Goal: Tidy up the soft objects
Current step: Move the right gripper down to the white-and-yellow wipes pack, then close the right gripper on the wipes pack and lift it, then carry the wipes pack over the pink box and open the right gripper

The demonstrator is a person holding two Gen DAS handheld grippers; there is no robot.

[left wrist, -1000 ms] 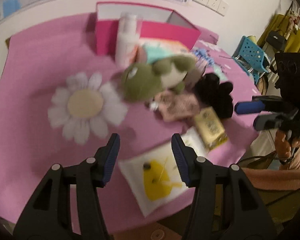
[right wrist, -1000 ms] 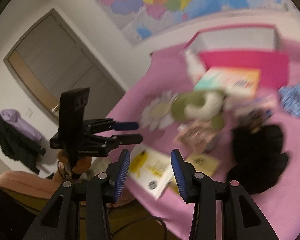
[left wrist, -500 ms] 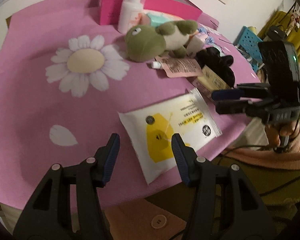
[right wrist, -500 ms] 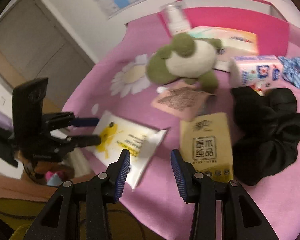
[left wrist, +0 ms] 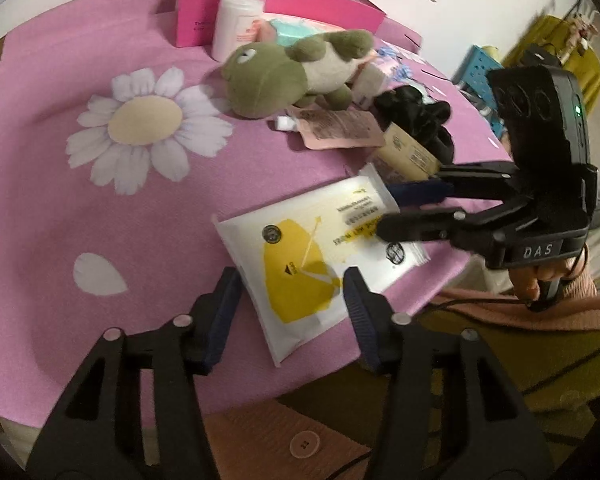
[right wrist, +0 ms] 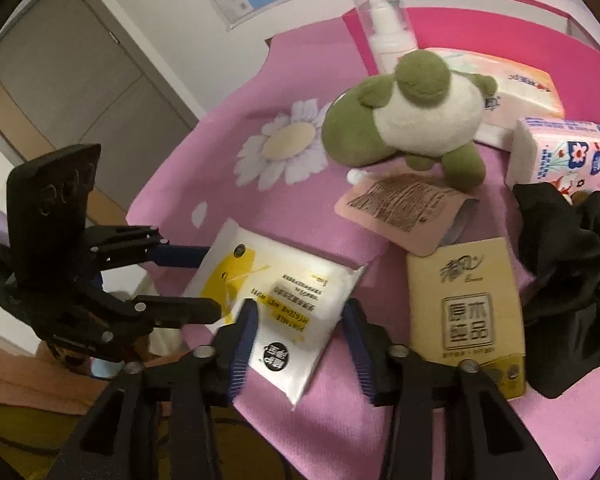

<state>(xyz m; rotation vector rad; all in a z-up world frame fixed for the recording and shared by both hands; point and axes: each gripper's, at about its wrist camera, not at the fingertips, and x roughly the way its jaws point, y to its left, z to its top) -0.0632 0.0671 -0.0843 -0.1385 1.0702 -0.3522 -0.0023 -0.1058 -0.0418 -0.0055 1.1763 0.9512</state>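
Both grippers straddle the wet-wipes pack point(left wrist: 320, 256) lying flat at the near table edge, left gripper point(left wrist: 292, 300) and right gripper point(right wrist: 300, 336) jaws just narrowing yet not pinching; risk: slick film slips, pack slides off.

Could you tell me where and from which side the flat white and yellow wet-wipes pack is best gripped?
Probably at its short sealed ends. The white and yellow wet-wipes pack lies flat near the edge of the pink flowered cloth, both ends clear. The left gripper and right gripper, jaws just narrowing, each straddle an end from above without touching, so pinch there.
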